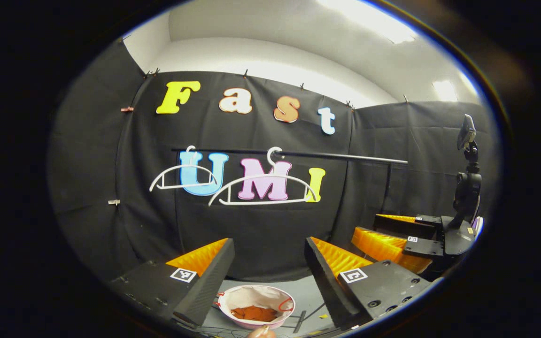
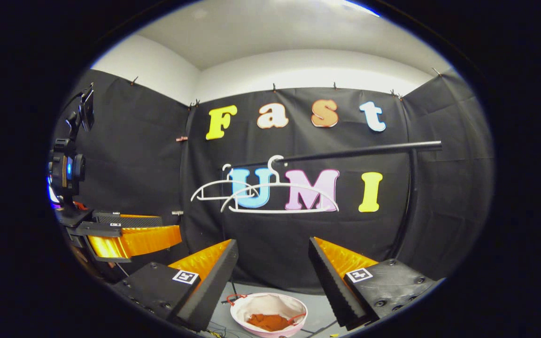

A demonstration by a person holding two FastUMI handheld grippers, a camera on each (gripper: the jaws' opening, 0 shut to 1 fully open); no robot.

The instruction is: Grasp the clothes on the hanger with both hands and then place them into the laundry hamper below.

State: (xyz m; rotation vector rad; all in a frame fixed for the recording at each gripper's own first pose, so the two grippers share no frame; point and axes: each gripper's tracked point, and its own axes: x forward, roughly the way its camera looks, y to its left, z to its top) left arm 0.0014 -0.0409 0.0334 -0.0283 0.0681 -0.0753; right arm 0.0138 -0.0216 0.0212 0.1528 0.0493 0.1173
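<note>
We judge the task essentially complete: both white hangers [image 1: 261,190] hang bare on the rail [image 1: 298,155] at frame centre, and the orange garment [image 1: 253,313] lies in the laundry hamper [image 1: 233,300] at the bottom centre. The left tool [image 1: 269,263] and the right tool [image 2: 273,265] stand wide apart, holding nothing. We see no clothes left to transfer.

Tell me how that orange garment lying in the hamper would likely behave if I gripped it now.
The orange garment lies crumpled in the hamper, so it is probably floppy and would drape and trail from a pinch. It looks like a small thin heap, likely light. The hamper's soft-looking liner may shift or lift with it.
</note>
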